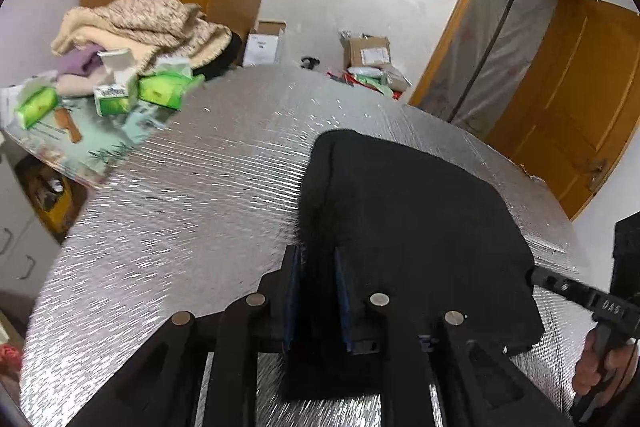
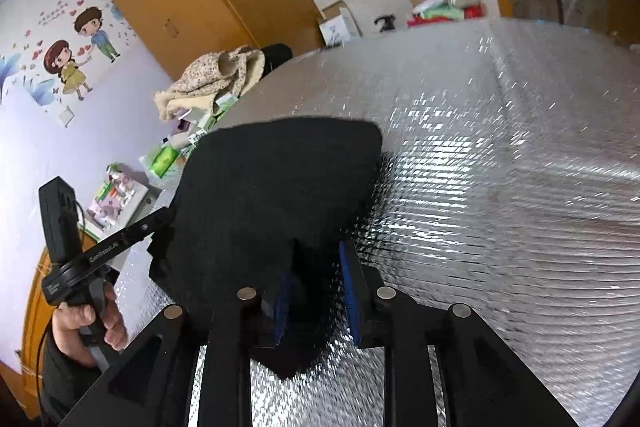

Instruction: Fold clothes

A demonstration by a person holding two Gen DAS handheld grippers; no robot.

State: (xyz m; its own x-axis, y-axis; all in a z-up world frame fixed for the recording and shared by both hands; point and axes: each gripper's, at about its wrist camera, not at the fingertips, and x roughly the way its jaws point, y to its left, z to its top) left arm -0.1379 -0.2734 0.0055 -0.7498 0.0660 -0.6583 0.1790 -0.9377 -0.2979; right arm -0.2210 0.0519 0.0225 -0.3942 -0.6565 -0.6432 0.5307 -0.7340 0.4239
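The black garment (image 1: 408, 211) lies folded on the silver table cover (image 1: 192, 195), stretching away from both hands, its near edge between the narrowly parted jaws of the left gripper (image 1: 318, 291) and the right gripper (image 2: 316, 291), neither visibly pinching it.

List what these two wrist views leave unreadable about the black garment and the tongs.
- Black garment: near edge hidden under the left tongs in the left wrist view; its type and fold count are unreadable, all dark.
- Right tongs: whether the pads press the cloth is unclear in the right wrist view.
- Green boxes: print blurred, too small.
- Silver mat: far part motion-blurred.
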